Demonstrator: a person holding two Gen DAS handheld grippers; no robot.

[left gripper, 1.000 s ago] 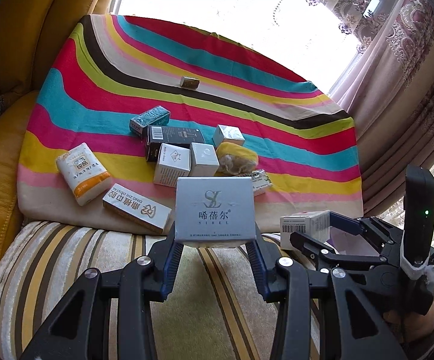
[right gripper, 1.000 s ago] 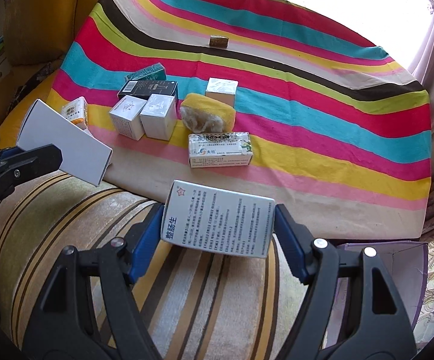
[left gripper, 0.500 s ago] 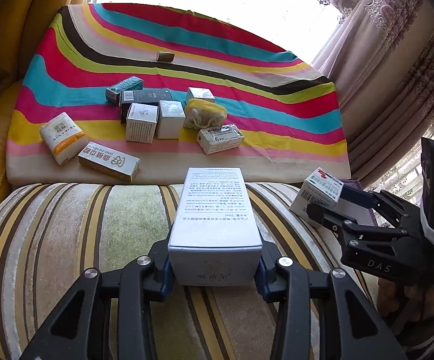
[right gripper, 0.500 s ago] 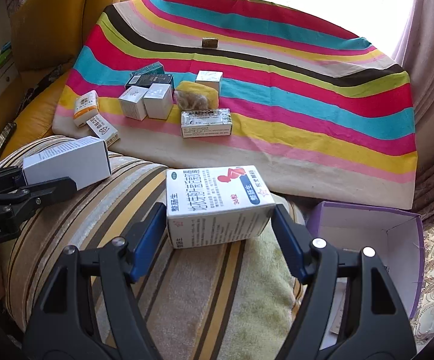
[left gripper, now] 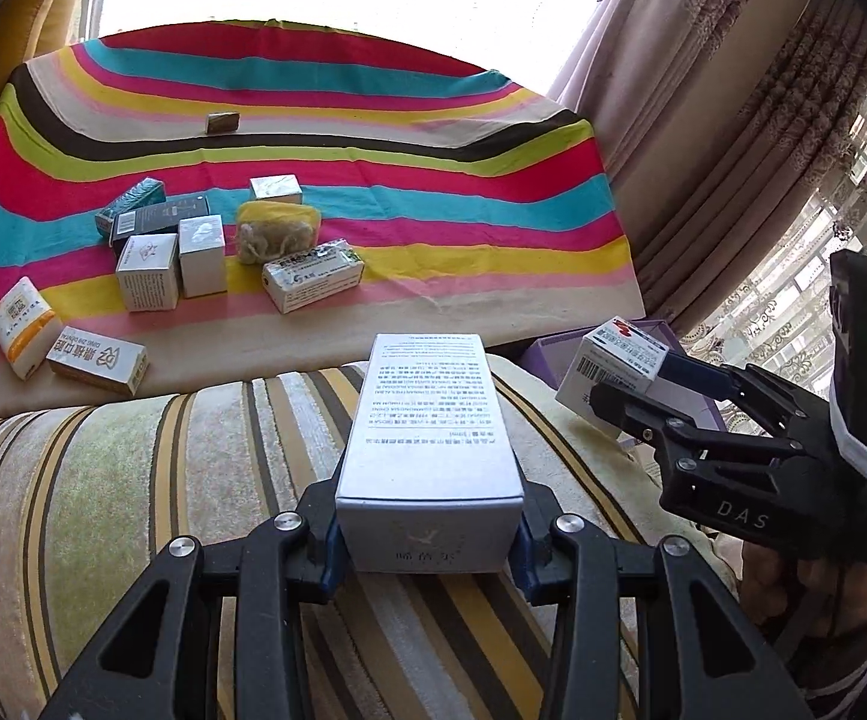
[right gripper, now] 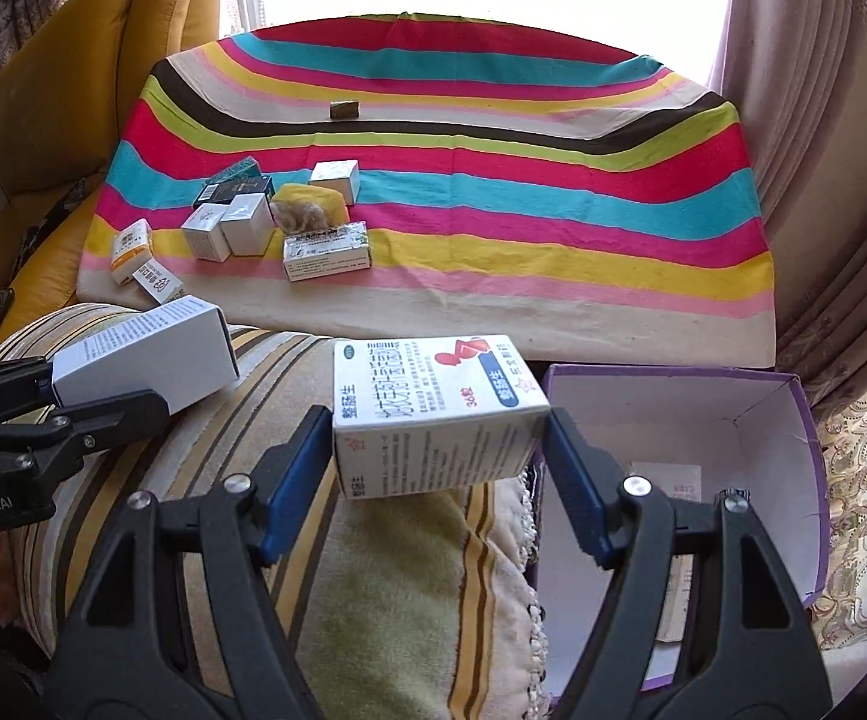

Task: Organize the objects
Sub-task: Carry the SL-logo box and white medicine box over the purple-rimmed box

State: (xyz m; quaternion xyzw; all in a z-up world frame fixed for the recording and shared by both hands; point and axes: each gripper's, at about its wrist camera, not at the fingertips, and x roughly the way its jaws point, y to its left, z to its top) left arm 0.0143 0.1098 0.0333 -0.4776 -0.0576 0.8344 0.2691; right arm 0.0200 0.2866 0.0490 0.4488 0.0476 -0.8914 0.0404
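My left gripper (left gripper: 427, 531) is shut on a long silver-white box (left gripper: 427, 432), held over a striped cushion (left gripper: 133, 480); the same box (right gripper: 151, 360) shows at the left of the right wrist view. My right gripper (right gripper: 439, 456) is shut on a white medicine box with a red heart mark (right gripper: 433, 414), just left of an open purple box (right gripper: 793, 420). In the left wrist view that medicine box (left gripper: 613, 366) hangs over the purple box's edge (left gripper: 544, 354). Several small boxes (right gripper: 235, 228) and a yellow pouch (right gripper: 307, 210) lie on the rainbow-striped cloth (right gripper: 493, 180).
A small brown block (right gripper: 343, 109) sits far back on the cloth. Some flat packs (right gripper: 673, 480) lie inside the purple box. Yellow cushions (right gripper: 73, 90) stand at the left, curtains (right gripper: 823, 120) at the right. A hand (left gripper: 817, 588) holds the right gripper.
Both grippers have pulled back from the striped cloth over the cushion, each carrying its box. The purple box has come into view at the right. The silver box has tipped, showing its printed side.
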